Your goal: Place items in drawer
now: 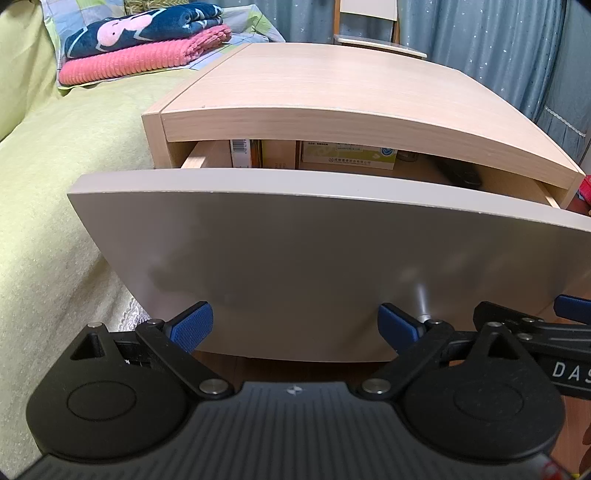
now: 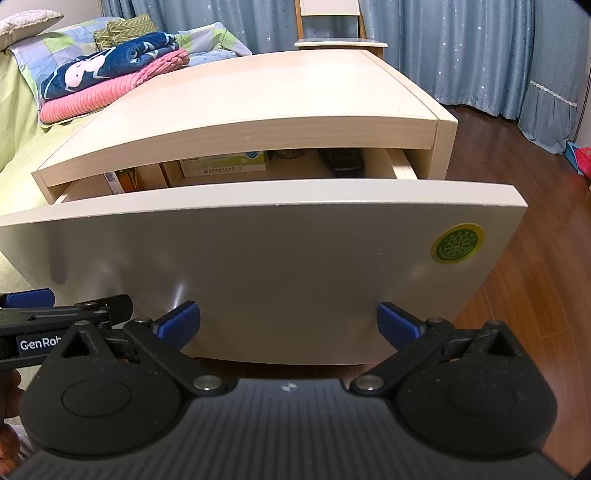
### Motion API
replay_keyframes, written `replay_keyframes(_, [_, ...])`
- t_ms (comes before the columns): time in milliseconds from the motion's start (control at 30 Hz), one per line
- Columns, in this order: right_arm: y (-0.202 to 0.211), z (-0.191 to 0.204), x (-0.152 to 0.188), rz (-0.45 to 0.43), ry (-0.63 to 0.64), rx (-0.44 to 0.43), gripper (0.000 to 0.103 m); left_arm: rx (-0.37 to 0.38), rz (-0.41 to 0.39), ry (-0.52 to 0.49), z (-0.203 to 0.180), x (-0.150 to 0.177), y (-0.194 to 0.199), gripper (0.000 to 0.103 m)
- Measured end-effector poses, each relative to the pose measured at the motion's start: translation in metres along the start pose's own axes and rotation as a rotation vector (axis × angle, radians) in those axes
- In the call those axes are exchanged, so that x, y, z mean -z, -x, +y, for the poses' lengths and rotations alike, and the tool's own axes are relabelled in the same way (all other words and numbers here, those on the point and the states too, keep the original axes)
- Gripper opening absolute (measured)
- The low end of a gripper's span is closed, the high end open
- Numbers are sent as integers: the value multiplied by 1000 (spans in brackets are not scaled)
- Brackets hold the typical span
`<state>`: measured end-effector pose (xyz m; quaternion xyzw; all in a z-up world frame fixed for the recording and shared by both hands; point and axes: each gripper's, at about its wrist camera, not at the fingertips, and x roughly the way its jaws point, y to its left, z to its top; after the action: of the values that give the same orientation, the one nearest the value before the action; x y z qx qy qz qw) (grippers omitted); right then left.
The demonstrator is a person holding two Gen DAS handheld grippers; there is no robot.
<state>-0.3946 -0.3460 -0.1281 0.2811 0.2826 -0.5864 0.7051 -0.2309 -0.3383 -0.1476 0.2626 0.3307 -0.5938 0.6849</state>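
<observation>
A pale wood nightstand (image 1: 332, 85) (image 2: 258, 96) has its top drawer partly pulled out, with a grey-white drawer front (image 1: 314, 258) (image 2: 258, 266). Inside lie a green-and-white box (image 1: 347, 155) (image 2: 225, 164), an upright carton (image 1: 242, 153) (image 2: 114, 182) and a dark object (image 1: 461, 175) (image 2: 341, 162). My left gripper (image 1: 295, 326) is open, close to the lower edge of the drawer front, holding nothing. My right gripper (image 2: 288, 325) is open at the same height, also with nothing in it. Each gripper shows at the edge of the other's view.
A bed with a yellow-green cover (image 1: 55, 184) lies left of the nightstand, with folded pink and navy blankets (image 1: 147, 40) (image 2: 107, 74). Blue curtains (image 2: 461, 48) and a chair (image 2: 332, 33) stand behind. Wood floor (image 2: 535, 277) stretches to the right. A round green sticker (image 2: 457, 243) marks the drawer front.
</observation>
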Motion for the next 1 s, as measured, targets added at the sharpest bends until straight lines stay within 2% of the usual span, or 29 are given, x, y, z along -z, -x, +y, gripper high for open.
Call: replay_keyframes(1000, [-8,0,-6,-15,5,6,102,1,-2,4,-2,-9,-7,97])
